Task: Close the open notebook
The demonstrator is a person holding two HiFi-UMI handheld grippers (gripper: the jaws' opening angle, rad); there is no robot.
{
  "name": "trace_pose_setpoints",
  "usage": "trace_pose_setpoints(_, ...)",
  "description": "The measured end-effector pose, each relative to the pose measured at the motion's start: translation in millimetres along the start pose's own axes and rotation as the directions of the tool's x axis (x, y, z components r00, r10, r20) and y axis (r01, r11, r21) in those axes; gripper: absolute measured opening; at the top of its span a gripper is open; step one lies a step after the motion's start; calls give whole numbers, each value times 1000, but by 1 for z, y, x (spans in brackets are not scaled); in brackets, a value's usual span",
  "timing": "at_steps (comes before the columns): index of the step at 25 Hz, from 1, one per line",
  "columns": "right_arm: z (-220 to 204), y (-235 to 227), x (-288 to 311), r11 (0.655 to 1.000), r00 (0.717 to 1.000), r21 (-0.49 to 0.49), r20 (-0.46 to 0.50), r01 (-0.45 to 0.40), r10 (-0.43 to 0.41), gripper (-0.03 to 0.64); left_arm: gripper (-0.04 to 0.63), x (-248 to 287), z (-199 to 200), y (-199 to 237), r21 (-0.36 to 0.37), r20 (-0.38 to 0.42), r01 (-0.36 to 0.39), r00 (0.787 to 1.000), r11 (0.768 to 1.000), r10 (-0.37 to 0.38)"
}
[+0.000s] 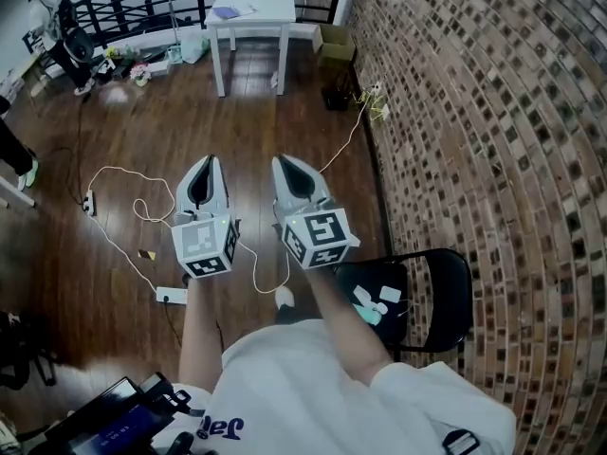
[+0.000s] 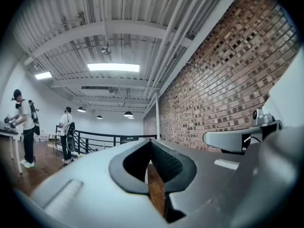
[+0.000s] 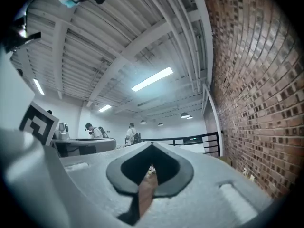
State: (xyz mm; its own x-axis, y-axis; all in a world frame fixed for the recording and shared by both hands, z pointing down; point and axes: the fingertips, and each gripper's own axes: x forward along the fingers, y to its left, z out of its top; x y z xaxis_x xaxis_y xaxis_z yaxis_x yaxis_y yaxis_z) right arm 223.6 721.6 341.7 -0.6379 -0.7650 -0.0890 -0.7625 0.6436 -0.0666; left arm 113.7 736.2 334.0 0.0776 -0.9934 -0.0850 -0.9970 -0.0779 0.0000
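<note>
One brick wall point(image 1: 493, 112) is flanking the wooden floor point(image 1: 142, 121), and a white worktop point(image 1: 275, 6) is standing far ahead, well apart from both grippers. The left gripper point(image 1: 206, 164) and right gripper point(image 1: 284, 164) are pointing level, jaws together, gripping nothing. A flat bluish item, seemingly the notebook point(image 1: 229, 11), is lying on that worktop.
</note>
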Motion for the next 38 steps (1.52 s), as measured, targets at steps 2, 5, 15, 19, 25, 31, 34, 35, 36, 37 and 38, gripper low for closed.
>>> trace_pose_setpoints(2,11,-30,17,1000,1000,12,21,13,-13,-11,1,27,16,-11,53,33,1,999,999,-3)
trace_pose_setpoints(5,20,-65,32,997,997,73,62,41,-45,-11,1,51,24,-20,96,48,-6,999,995,1)
trace_pose_setpoints(15,-19,-116,89,992,999,124,-3,-37,37,-11,2,130,-40,11,181,-79,-43,995,982,59)
trace_pose_setpoints(19,-33,-119,133,993,995,61,-19,-102,103,-11,9,182,-44,27,76,-73,-21,997,997,26)
trace_pose_setpoints(25,-27,-134,241,993,993,-4,2,-114,114,-11,9,274,-44,89,66,-38,-10,999,998,13)
trace_pose_setpoints(31,-24,-129,357,992,992,-28,7,-124,124,-11,14,343,-18,159,19,61,30,998,999,-31)
trace_pose_setpoints(34,-26,-117,397,988,988,-20,15,-153,153,-11,14,370,-21,190,10,67,38,997,999,-39)
trace_pose_setpoints(35,-28,-115,408,987,987,-16,14,-160,160,-11,14,381,-25,199,0,62,41,997,999,-41)
trace_pose_setpoints(36,-30,-115,418,986,986,-15,8,-164,165,-11,14,392,-30,205,-12,54,45,998,999,-44)
trace_pose_setpoints(37,-32,-117,425,986,986,-17,-2,-166,166,-11,14,401,-35,209,-22,43,51,998,998,-50)
trace_pose_setpoints(38,-36,-120,431,986,986,-19,-12,-164,163,-11,14,409,-40,210,-26,33,59,998,998,-58)
